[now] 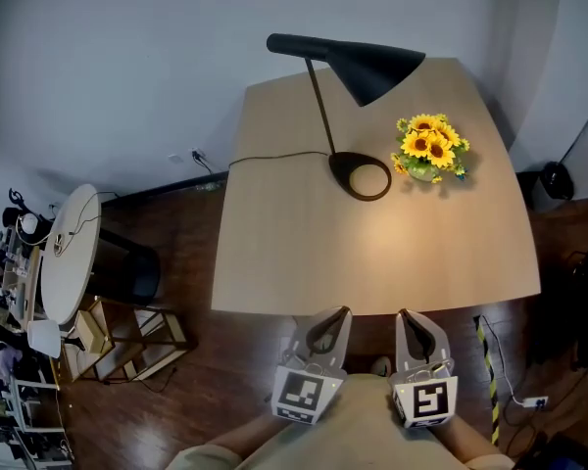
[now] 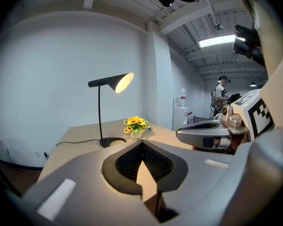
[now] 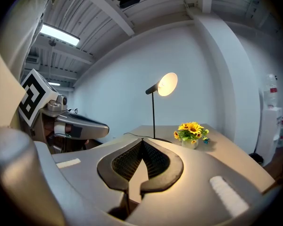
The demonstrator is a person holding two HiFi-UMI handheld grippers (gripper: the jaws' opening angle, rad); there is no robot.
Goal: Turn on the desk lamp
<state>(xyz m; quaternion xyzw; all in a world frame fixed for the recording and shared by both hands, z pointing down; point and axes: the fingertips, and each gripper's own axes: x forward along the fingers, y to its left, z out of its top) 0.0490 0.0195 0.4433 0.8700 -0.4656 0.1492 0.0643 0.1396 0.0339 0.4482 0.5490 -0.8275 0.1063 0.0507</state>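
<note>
A black desk lamp (image 1: 358,67) stands at the far side of the wooden table (image 1: 274,253); its shade glows lit (image 2: 122,82) (image 3: 167,84), and a warm pool of light lies by its round base (image 1: 361,175). Its cord (image 1: 274,157) runs off the table's left edge. Both grippers hang at the near edge, well short of the lamp. My left gripper (image 1: 330,323) (image 2: 142,143) is shut with nothing in it. Beside it my right gripper (image 1: 416,327) (image 3: 142,141) is shut and empty too.
A small pot of sunflowers (image 1: 429,149) sits right of the lamp base. Left of the table on the dark wood floor are a round white side table (image 1: 67,253) and a low shelf (image 1: 122,336). A person (image 2: 220,94) stands far off.
</note>
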